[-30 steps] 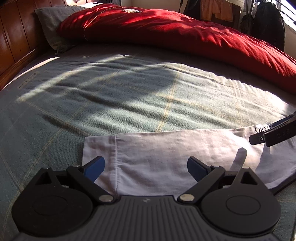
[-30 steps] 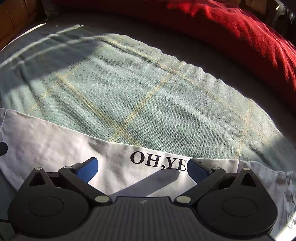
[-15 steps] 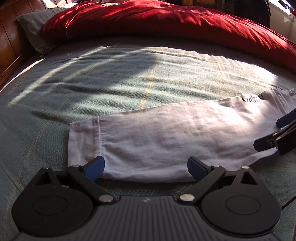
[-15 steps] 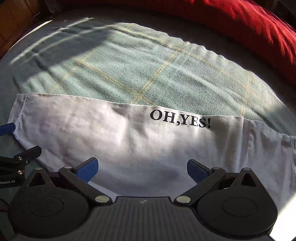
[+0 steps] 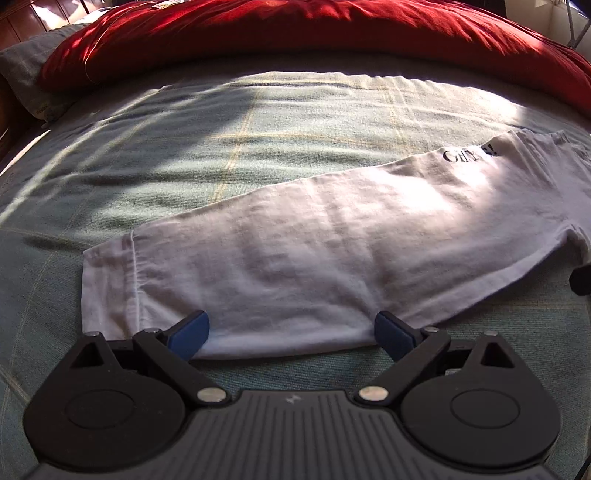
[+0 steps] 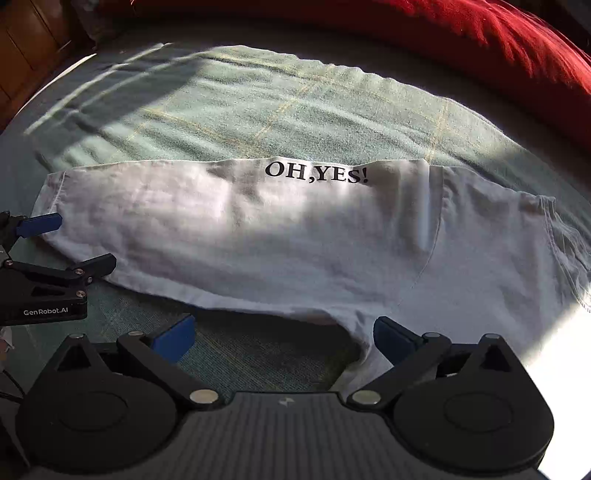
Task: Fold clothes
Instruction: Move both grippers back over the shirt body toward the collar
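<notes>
T-shirt [image 6: 295, 236]: soft white cloth, matt, lightly creased, black printed lettering
Bedspread [image 5: 258, 140]: green woven cloth, coarse ribbed texture
Duvet [image 5: 295, 33]: red cloth, matt, crumpled
Left gripper [image 5: 291, 334]: matt black plastic, blue pads, shiny metal pivots
Headboard [image 6: 26, 44]: brown wood, slight sheen

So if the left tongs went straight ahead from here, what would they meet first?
Probably the near folded edge of the white T-shirt, which lies between the open left tongs on the green bedspread; height above it is unclear.
</notes>
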Action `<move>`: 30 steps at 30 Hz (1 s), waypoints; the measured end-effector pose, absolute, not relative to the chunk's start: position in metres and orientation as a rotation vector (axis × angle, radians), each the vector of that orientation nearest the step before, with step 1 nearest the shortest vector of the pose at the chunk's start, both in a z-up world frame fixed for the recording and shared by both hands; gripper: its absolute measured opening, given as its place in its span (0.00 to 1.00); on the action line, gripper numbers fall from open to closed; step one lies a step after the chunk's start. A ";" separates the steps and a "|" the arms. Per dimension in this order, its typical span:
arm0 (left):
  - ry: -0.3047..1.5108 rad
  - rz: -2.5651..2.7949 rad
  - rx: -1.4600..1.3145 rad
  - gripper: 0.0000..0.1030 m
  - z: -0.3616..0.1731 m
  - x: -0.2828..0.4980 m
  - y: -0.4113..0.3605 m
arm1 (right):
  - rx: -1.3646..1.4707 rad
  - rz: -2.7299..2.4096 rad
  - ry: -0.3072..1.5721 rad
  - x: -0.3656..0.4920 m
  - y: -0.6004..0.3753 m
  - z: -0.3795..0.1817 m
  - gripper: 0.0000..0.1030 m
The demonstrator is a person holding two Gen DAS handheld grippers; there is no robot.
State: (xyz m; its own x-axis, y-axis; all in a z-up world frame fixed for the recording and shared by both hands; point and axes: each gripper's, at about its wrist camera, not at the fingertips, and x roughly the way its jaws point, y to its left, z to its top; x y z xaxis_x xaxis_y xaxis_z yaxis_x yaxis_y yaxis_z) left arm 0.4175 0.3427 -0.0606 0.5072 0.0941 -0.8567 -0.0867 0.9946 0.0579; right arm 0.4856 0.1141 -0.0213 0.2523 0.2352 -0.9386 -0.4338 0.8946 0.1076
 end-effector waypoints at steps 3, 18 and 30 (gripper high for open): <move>0.996 0.091 0.004 0.93 -0.043 0.418 0.334 | -0.159 0.436 1.225 0.473 0.091 -0.020 1.00; 0.978 -0.119 0.166 0.93 -0.051 0.473 0.186 | -0.051 0.355 1.176 0.430 -0.011 -0.015 1.00; 0.901 -0.167 0.049 0.93 -0.004 0.453 0.141 | 0.015 0.295 1.161 0.399 -0.099 -0.018 1.00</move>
State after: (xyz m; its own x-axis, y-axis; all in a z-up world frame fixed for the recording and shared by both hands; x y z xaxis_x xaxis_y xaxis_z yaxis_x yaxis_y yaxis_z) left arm 0.4534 0.1409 -0.0038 0.6085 -0.1243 -0.7838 0.1653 0.9859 -0.0280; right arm 0.3987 -0.0986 -0.0182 0.3643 0.2376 -0.9005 -0.2218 0.9612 0.1639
